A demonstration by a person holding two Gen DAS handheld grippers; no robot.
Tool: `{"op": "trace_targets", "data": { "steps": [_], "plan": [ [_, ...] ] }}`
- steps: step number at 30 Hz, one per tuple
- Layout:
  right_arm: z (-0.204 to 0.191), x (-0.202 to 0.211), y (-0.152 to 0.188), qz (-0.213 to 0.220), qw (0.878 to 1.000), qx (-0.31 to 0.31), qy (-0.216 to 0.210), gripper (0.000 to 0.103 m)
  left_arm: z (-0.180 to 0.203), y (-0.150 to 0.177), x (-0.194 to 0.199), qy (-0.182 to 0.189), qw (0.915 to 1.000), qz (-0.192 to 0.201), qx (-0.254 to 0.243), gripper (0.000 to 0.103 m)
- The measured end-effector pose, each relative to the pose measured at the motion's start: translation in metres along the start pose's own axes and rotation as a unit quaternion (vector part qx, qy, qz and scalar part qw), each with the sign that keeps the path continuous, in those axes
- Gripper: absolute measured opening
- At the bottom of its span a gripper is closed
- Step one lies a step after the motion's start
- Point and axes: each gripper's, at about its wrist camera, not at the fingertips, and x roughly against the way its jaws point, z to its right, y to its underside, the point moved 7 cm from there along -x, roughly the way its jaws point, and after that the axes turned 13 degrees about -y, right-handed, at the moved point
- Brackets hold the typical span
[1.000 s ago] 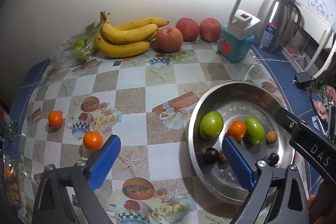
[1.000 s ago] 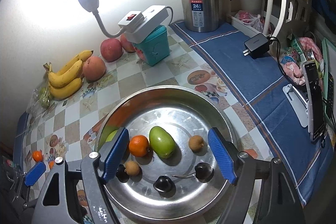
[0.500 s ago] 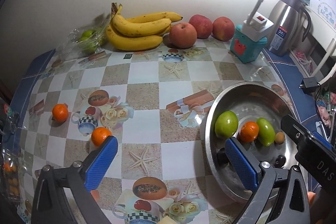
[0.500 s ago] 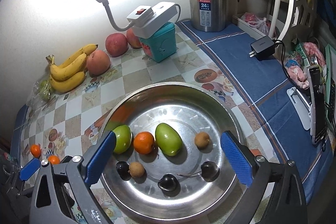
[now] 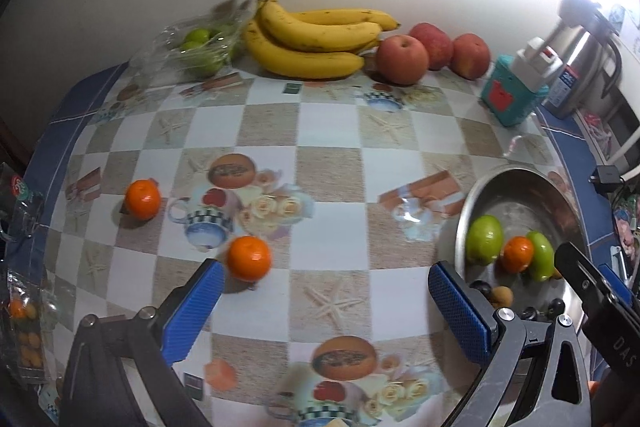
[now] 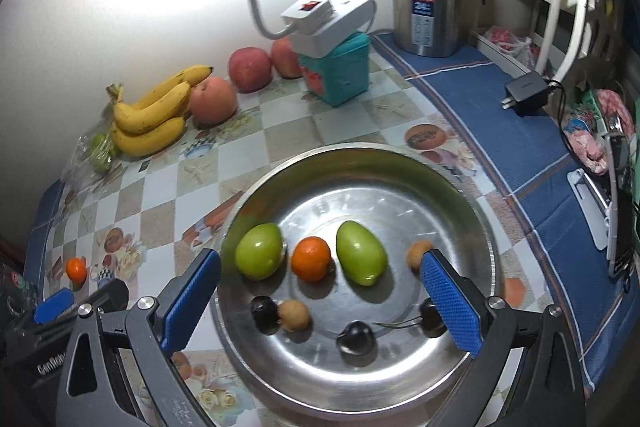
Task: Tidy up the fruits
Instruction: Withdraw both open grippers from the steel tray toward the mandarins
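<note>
Left wrist view: left gripper (image 5: 322, 301) wide open, empty, low over checkered counter (image 5: 332, 167), nearest small round orange tangerine (image 5: 249, 258) just beyond left finger. Second tangerine (image 5: 142, 199) further left. Right gripper (image 6: 320, 297) wide open, empty, above round steel tray (image 6: 460, 187) holding green fruits, tangerine, dark cherries. Step likely: reaching for loose tangerine. Next: shift left to centre fruit between fingers, close gently, carry to tray.

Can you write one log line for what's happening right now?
left gripper: open, near tangerine | right gripper: open, over metal bowl | holding: nothing
</note>
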Motion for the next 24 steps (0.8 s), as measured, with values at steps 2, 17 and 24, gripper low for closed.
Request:
{"op": "trace_targets", "data": {
  "steps": [2,17,24],
  "plan": [
    [-0.008,-0.003,0.002,-0.005,1.0,0.005,-0.008,0.1,-0.009,-0.001,-0.003,-0.006,1.0,0.0,-0.004,0.103],
    [-0.08,-0.025,0.02,-0.037,0.996,0.062,-0.048,0.1,-0.078,-0.014,-0.024,-0.025,0.9996,0.014,0.005,0.103],
    [-0.117,-0.04,0.032,-0.06,0.992,0.086,-0.073,0.1,-0.1,-0.017,-0.032,-0.026,0.9995,0.019,0.005,0.103]
  ]
}}
